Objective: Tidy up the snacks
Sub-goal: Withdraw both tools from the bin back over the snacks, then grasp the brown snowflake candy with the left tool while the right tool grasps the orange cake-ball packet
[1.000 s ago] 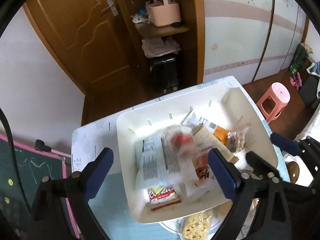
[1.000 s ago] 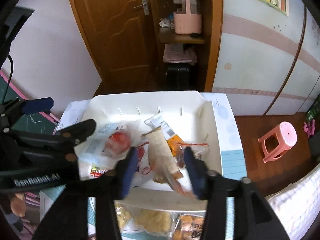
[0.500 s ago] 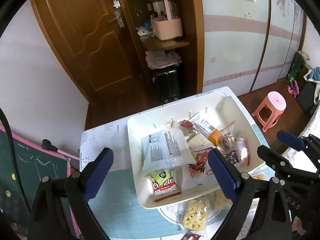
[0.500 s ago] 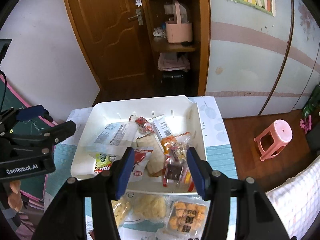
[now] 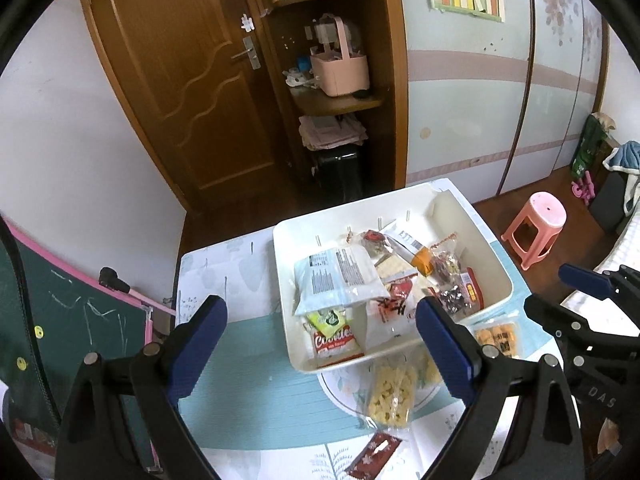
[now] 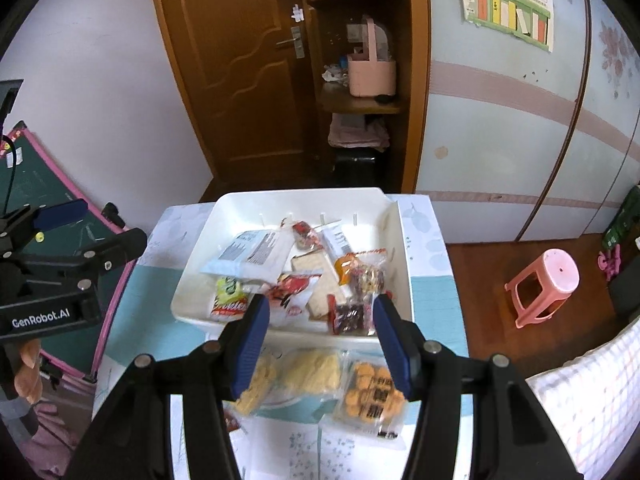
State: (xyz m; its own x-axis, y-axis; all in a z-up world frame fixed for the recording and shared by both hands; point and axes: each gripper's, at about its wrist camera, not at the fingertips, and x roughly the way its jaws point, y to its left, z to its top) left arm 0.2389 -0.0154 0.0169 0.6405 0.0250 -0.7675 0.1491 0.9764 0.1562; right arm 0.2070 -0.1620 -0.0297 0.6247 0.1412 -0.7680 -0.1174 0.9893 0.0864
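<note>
A white bin [image 5: 496, 268] [image 6: 400, 240] on the table holds several snack packets: a big white and blue packet [image 5: 336, 280] [image 6: 252, 254], a cookie packet [image 5: 334, 336] [image 6: 230, 300] and red and orange wrappers. In front of the bin lie a bag of yellow crackers [image 5: 390, 394] [image 6: 312, 368], a tray of orange biscuits [image 6: 370, 396] [image 5: 496, 336] and a dark red sachet [image 5: 374, 452]. My left gripper [image 5: 320, 344] [image 6: 80, 232] hovers wide open above the bin's near left corner. My right gripper [image 6: 322, 344] [image 5: 580, 300] is open and empty above the bin's front rim.
The loose snacks rest on a white plate [image 5: 340, 384] on a teal mat [image 5: 248, 380]. A green chalkboard [image 5: 60, 340] leans left of the table. A pink stool [image 5: 538, 224] [image 6: 548, 280] stands on the floor at right, near a checked bed cover [image 6: 580, 400]. A hand [image 6: 28, 368] holds the left gripper.
Both grippers have drawn back and upward from the bin, which now looks smaller. The packets that were blurred near the fingers now lie still in the bin.
</note>
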